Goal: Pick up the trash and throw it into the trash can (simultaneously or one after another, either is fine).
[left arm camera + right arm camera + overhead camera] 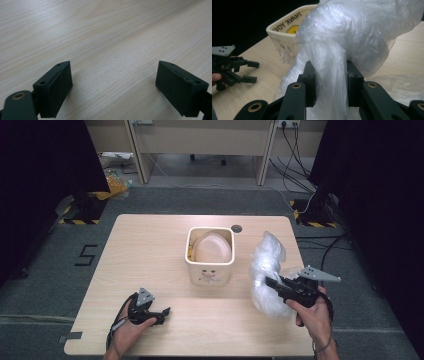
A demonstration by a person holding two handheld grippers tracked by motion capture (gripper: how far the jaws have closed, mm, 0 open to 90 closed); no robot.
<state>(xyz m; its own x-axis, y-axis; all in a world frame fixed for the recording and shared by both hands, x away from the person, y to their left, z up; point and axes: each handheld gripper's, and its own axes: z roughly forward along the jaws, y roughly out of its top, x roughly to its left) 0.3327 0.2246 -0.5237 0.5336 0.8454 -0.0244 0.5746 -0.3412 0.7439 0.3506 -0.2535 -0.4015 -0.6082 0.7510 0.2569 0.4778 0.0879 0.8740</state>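
A crumpled clear plastic bag (267,270) hangs at the table's right side, with my right gripper (272,284) shut on its bunched middle. In the right gripper view the two pads (312,80) press the gathered plastic bag (352,32) between them, lifted above the wood. A cream square bin (211,255) with a pale bag-like lining inside stands at the table's centre; its wall bears a smiley and the words "THANK YOU" (292,23). My left gripper (165,314) rests low near the front left, jaws open over bare wood (113,75), holding nothing.
The light wooden table (150,250) has a round grommet (236,228) behind the bin. Black curtains flank both sides. Cables and desk legs stand on the grey floor beyond the far edge, and a "5" is taped on the floor at left.
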